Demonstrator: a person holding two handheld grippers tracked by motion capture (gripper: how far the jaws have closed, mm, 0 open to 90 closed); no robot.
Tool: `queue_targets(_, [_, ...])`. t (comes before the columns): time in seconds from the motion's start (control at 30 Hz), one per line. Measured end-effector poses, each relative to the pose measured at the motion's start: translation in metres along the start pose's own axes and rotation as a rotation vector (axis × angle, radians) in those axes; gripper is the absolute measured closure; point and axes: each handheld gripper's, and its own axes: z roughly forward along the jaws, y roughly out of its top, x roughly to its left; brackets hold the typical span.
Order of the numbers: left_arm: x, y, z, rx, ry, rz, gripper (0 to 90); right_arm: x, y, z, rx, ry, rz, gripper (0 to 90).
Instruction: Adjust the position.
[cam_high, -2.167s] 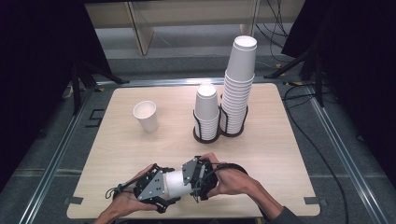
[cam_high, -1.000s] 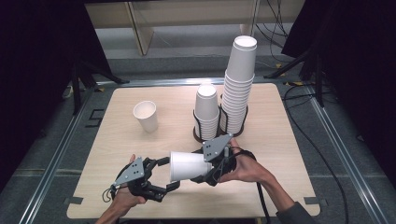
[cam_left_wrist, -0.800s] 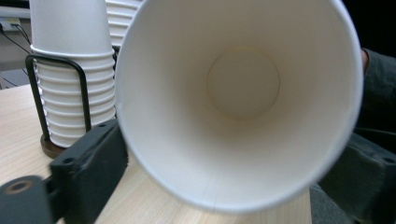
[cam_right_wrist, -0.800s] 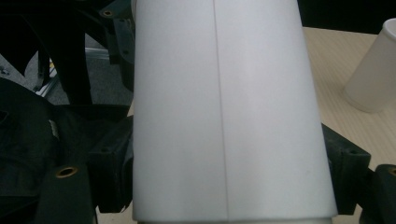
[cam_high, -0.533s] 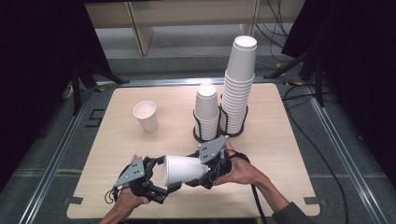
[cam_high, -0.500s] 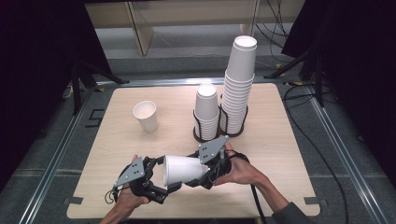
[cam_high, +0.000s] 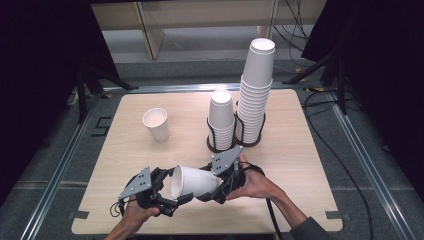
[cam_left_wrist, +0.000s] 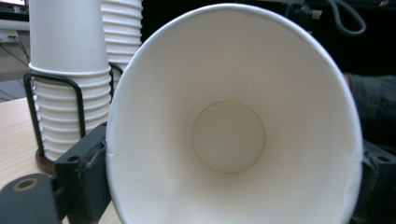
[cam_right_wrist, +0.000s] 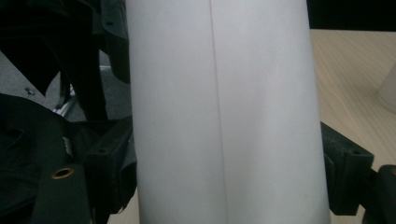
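A white paper cup lies on its side above the table's front edge, held between both grippers. My right gripper is shut on the cup's narrow end; in the right gripper view its jaws press the cup wall from both sides. My left gripper is at the cup's mouth. Its jaws have just been closing, with the rim between them. The left gripper view looks straight into the cup, and both jaws touch the rim's sides.
A single cup stands upright at the left of the wooden table. A black wire holder at the back middle carries a short cup stack and a tall one. Metal rails border the table.
My left gripper, which hung apart from the cup a second ago, has come up to its mouth and closed on the rim. The right hand and cup have shifted slightly left.
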Motion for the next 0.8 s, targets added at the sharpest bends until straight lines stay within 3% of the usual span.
queue_targets(0.13, [-0.002,0.001,0.001,0.045,0.014,0.028,10.3,0.002,0.002,0.001,0.066,-0.038,-0.006,18.2])
queue_targets(0.27, [-0.003,0.001,0.002,0.086,0.029,0.046,10.5,0.008,0.007,-0.001,0.151,-0.093,-0.051,17.2])
queue_targets(0.47, [-0.002,0.001,0.003,0.14,0.053,0.071,10.8,0.012,0.013,-0.008,0.229,-0.156,-0.1,17.4])
queue_targets(0.57, [-0.004,0.0,0.006,0.16,0.06,0.069,10.8,0.014,0.013,-0.002,0.273,-0.159,-0.094,17.1])
queue_targets(0.63, [-0.004,-0.001,0.008,0.145,0.047,0.069,10.7,0.015,0.011,0.001,0.29,-0.152,-0.098,17.9])
queue_targets(0.8, [-0.004,0.001,0.005,0.144,0.05,0.053,9.5,0.014,0.008,0.009,0.29,-0.128,-0.115,24.1])
